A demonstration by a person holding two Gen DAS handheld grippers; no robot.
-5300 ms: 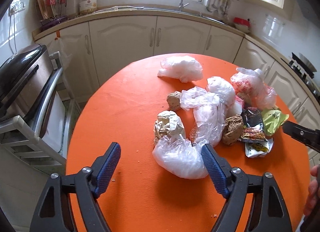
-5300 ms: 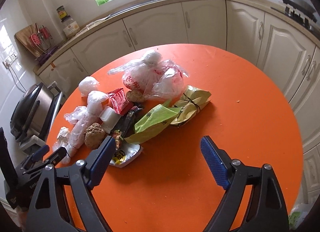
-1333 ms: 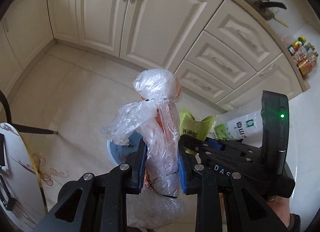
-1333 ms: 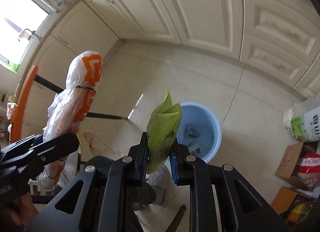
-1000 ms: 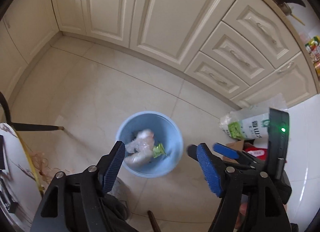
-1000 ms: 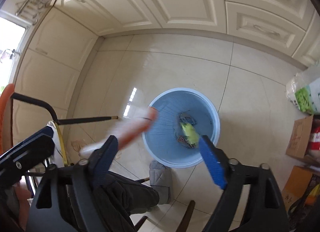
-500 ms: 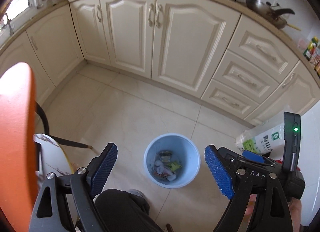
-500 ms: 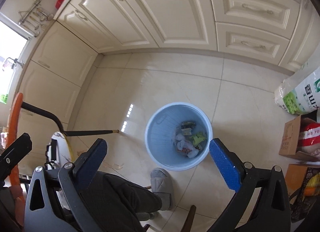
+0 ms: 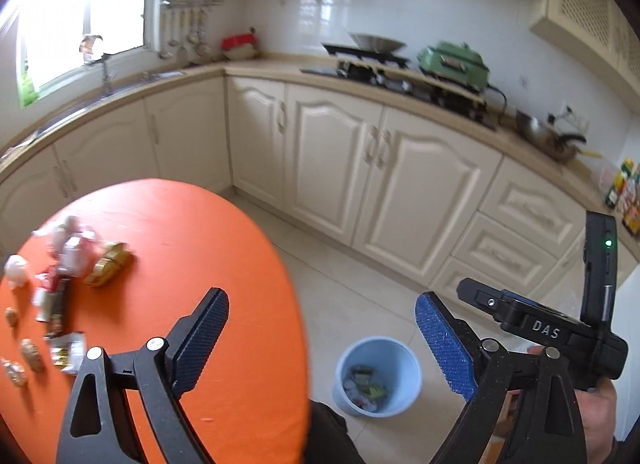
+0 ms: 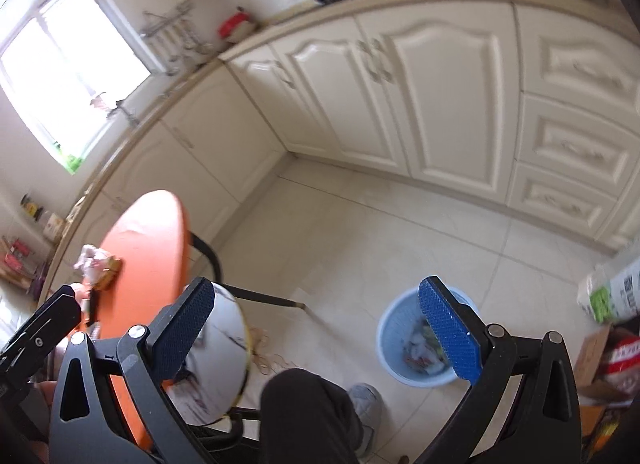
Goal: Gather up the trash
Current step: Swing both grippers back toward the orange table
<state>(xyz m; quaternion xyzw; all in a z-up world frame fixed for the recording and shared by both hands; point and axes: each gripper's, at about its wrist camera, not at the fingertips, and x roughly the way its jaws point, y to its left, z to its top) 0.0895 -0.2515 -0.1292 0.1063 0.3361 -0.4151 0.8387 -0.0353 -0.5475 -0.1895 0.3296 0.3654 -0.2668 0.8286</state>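
The left gripper (image 9: 322,332) had just been opening, nothing between its 2 spread jaws; the right gripper (image 10: 318,332) likewise gaped empty. The blue bin (image 9: 394,360) with trash sat below both; leftover wrappers (image 9: 60,296) lay left on the orange table (image 9: 192,248).

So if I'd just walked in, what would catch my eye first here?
Probably the bright orange round table on the left, with wrappers and bags scattered at its far left side. Next, the pale blue bin on the tiled floor beside it, already holding some trash. Both pairs of blue-padded fingers frame the scene, spread wide and empty.
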